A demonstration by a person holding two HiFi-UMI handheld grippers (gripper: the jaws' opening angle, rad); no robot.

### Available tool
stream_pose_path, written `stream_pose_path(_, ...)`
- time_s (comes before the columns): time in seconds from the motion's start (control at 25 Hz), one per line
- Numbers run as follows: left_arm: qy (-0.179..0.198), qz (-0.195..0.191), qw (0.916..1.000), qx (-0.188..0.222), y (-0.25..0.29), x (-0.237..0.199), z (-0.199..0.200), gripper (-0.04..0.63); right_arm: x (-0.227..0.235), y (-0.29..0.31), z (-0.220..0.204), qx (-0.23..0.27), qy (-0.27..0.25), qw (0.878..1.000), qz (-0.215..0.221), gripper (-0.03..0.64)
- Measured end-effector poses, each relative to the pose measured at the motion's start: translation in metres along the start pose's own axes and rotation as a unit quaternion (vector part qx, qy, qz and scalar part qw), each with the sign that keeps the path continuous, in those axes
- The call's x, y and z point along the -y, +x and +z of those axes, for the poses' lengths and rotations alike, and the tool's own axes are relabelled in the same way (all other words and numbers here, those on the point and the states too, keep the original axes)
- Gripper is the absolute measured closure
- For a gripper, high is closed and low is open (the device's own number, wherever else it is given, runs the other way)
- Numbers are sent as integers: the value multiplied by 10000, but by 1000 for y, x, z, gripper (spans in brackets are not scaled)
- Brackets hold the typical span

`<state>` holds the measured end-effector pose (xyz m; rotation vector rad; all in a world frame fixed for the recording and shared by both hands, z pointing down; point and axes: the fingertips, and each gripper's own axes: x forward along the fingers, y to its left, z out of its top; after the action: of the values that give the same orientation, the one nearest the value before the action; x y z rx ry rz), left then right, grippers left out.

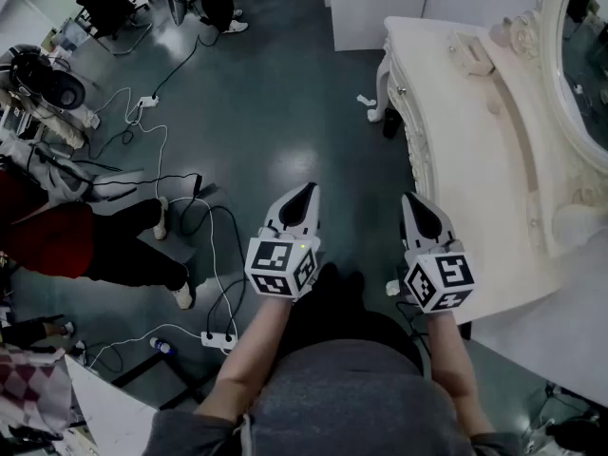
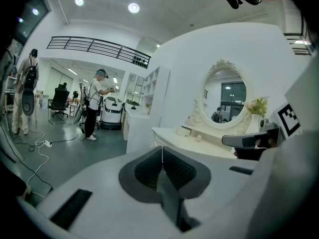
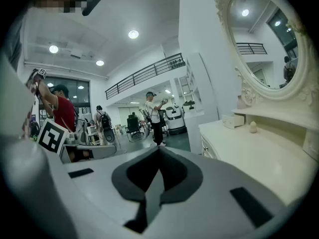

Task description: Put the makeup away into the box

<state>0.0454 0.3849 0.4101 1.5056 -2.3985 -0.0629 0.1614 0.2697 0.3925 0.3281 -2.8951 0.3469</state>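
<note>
Left gripper (image 1: 304, 198) and right gripper (image 1: 414, 205) are hovering over the floor (image 1: 285, 112) beside the white tabletop (image 1: 465, 179), both jaws clenched on nothing. The box (image 1: 470, 53) is sitting at the tabletop's far end, with a small pale makeup piece (image 3: 252, 127) lying near it.

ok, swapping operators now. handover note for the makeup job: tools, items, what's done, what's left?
Left tool: shut, empty, over the floor beside the dressing table.
Right tool: shut, empty, next to the table's edge.
Things: small white box at the table's far end, with a small pale item near it. Can't tell if that item is makeup.
Done: nothing that shows.
Left: likely move up to the table, find the makeup, put it into the box.
</note>
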Motion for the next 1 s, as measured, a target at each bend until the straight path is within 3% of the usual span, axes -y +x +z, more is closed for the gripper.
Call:
stream_pose_path(0.36, 18, 98, 9999, 69, -7, -9, 6, 586, -1, -1, 7, 129, 147, 9997, -157, 614)
stream_pose_path(0.84, 131, 130, 9995, 238, -5, -5, 22, 586, 12, -9, 36, 505, -149, 9974, -491, 611)
stream_pose_path(1.0, 131, 130, 9996, 226, 2, -1, 22, 586, 16, -9, 39, 512, -174, 9975, -445, 581)
